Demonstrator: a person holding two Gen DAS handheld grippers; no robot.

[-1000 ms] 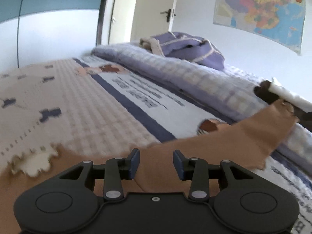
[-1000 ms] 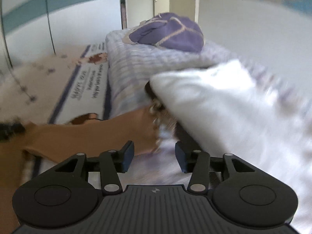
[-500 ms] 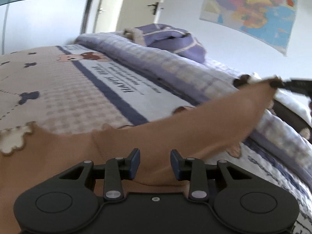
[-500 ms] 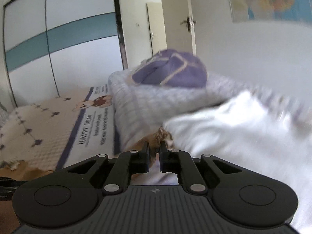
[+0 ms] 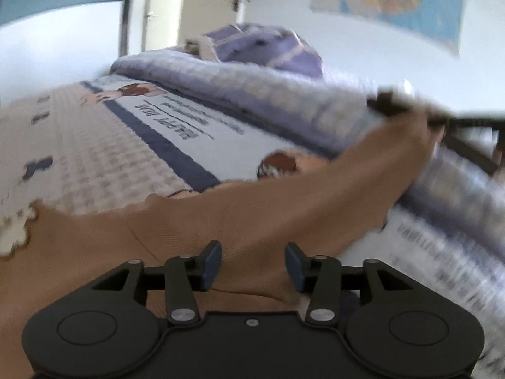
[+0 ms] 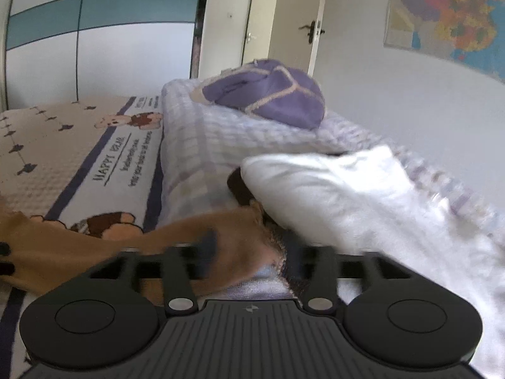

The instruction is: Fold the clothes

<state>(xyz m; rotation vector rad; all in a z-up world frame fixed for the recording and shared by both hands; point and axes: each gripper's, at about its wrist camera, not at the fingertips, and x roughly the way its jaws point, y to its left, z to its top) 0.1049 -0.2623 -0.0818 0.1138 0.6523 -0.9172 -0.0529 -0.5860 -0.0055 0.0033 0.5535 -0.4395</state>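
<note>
The brown cloth (image 5: 252,218) lies on the bed (image 5: 94,158), spread across the bear blanket (image 6: 104,164). In the left wrist view it fills the low middle and runs up toward 2 o'clock, where one corner is lifted near the right gripper (image 5: 442,120). In the right wrist view the same cloth (image 6: 189,240) comes in from 9 o'clock and ends just in front of the fingers. What has just changed is this: half a second ago the right gripper (image 6: 249,252) was pinched almost shut on the frayed corner of the cloth, and now its fingers have just been opening, so they stand wide with the corner lying loose between them and not squeezed. The left gripper (image 5: 252,262) has also just been opening; its fingers are partly apart, with a hump of cloth between them that they do not look to be pressing. I think this means both ends were let go, so one pull or fold step is likely finished and the cloth is settling on the bed. The picture is blurry, so the exact lie of the corner is hard to tell. Just past the corner, toward 2 o'clock, a white cloth (image 6: 347,208) sits on the checked purple quilt (image 6: 202,145). Farther off, at 12 o'clock, rests a purple pillow (image 6: 271,94), and a map (image 6: 448,19) hangs on the wall.
</note>
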